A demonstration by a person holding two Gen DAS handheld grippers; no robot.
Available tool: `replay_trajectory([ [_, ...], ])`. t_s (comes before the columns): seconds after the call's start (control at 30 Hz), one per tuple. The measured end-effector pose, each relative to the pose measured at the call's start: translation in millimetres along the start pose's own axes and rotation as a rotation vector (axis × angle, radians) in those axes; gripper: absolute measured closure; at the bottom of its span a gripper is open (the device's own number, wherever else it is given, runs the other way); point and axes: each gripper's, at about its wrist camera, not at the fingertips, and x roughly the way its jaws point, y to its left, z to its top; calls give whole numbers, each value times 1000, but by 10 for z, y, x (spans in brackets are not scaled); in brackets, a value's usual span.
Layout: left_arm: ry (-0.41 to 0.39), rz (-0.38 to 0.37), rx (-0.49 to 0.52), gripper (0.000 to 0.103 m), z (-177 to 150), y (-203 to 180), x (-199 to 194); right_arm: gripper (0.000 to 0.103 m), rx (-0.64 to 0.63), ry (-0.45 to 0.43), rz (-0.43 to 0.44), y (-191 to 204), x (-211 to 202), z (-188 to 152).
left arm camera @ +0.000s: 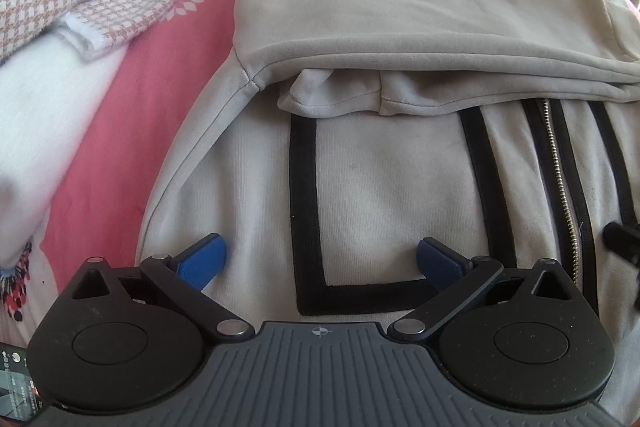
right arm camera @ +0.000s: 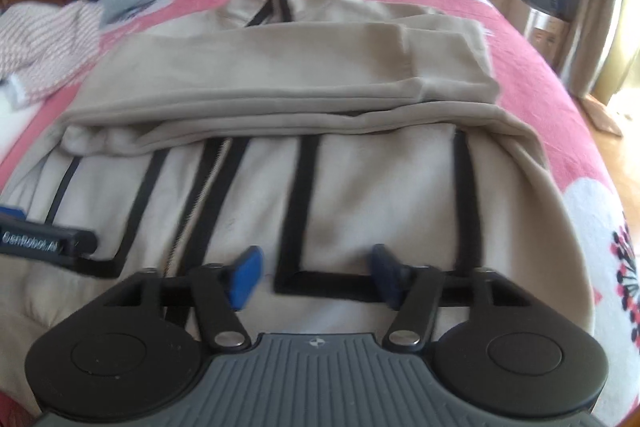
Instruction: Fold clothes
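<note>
Your left tool (left arm camera: pixel 322 259) and right tool (right arm camera: pixel 316 275) both stand wide apart, gripping nothing, above the beige jacket's (left arm camera: pixel 380 187) hem. Its sleeves (right arm camera: pixel 280 83) lie folded across at 12 o'clock on the bed (right arm camera: pixel 560 99).

A beige zip-up jacket (left arm camera: pixel 400 167) with black trim lies flat across the frame's centre on a pink bed, both sleeves folded over its chest.
</note>
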Motion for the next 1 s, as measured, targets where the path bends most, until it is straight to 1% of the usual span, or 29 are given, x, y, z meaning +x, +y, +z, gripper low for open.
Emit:
replay_trajectory([
  [0.07,-2,1,-1,0,-5,-3,-1,25,-37,3,-12,75,3,-20],
  [0.13,-3,3,-2,0,-10,-6,-2,18,-41,3,-23,109,18,-41],
  [0.2,-5,4,-2,0,-16,-10,-3,4,-45,2,-33,143,33,-62],
  [0.27,-6,6,-3,0,-21,-13,-4,0,-49,2,-44,177,48,-84],
  [0.43,-10,9,-5,0,-31,-17,-4,0,-42,-11,-50,177,48,-113],
  [0.73,-13,12,-5,0,-29,-19,8,0,-27,-8,-53,181,62,-104],
  [1.0,-3,-8,-33,0,-32,8,19,0,-9,9,-62,187,68,-82],
])
